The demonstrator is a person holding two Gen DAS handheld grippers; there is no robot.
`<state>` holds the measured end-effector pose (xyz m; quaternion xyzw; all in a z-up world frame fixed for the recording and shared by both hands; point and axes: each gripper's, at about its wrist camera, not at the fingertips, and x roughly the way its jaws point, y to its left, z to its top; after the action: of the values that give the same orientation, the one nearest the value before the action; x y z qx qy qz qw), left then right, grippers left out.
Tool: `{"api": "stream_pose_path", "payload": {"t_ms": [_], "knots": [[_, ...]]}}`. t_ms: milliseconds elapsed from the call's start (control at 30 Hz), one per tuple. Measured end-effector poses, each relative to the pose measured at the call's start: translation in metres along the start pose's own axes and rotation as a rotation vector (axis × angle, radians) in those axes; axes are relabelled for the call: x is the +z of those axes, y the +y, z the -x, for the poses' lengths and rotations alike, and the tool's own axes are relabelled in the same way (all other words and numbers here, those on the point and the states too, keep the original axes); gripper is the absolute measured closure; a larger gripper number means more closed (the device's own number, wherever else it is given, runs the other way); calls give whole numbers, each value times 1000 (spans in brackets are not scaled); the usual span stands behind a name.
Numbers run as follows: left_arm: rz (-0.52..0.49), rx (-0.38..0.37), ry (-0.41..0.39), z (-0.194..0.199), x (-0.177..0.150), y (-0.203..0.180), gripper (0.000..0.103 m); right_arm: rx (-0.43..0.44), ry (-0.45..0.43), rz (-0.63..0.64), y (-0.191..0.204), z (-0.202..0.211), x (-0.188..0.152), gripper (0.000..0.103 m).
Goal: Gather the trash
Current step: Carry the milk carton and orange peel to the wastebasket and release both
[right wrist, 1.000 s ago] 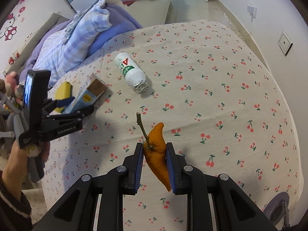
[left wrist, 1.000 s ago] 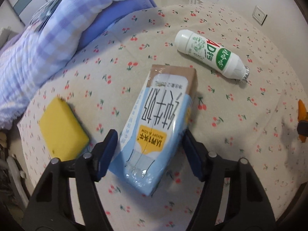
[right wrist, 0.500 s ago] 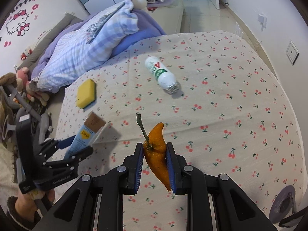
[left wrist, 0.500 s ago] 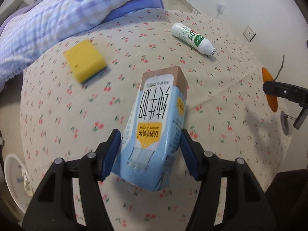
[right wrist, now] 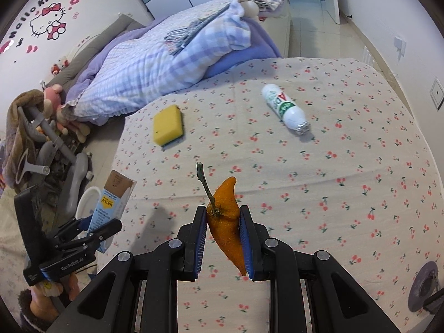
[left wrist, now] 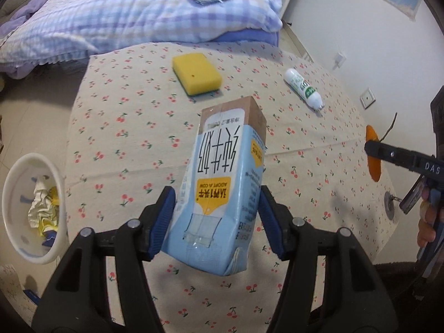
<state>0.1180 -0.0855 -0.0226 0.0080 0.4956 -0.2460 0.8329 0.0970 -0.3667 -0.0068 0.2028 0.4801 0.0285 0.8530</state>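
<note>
A blue and white milk carton hangs above the cherry-print table, upside down, with my left gripper shut on its sides. In the right wrist view that carton is over the table's left edge, above a white bin. My right gripper is shut on a piece of orange peel with a stalk, held above the table's near part. A white bottle with a green label lies on its side farther back. The white bin holds crumpled paper.
A yellow sponge lies on the tablecloth at the back left. Behind the table is a bed with a checked quilt. Left of the table stand grey gear and soft toys. A round grey disc sits off the right edge.
The left gripper lifted the carton off the table and swung it toward the left edge, bringing the bin into view. The right gripper drew back and up with the peel.
</note>
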Motion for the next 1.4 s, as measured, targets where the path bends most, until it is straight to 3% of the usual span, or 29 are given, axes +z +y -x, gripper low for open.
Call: {"api": "stream_pose_path", "payload": {"t_ms": [367,767,1033,1100,1167,1400], "knots": [[100,20,-76,44,-12,54,41,39,26,73,67,-24,-3,79],[293,131,-119,85,-42,161,41,70,77,217,159,-62,-19,79],[400,185,-142,89,-56,215,41,113,118,260,204,-89,-27,79],[434,199,-135,88,-58,228,33,131,124,267,216,-96,-28,79],[484,212,-122,89,-63,238,15,141,130,271,227,-102,-29,79],[544,299,-84,101,-83,255,6,197,158,289,267,-128,-34,79]]}}
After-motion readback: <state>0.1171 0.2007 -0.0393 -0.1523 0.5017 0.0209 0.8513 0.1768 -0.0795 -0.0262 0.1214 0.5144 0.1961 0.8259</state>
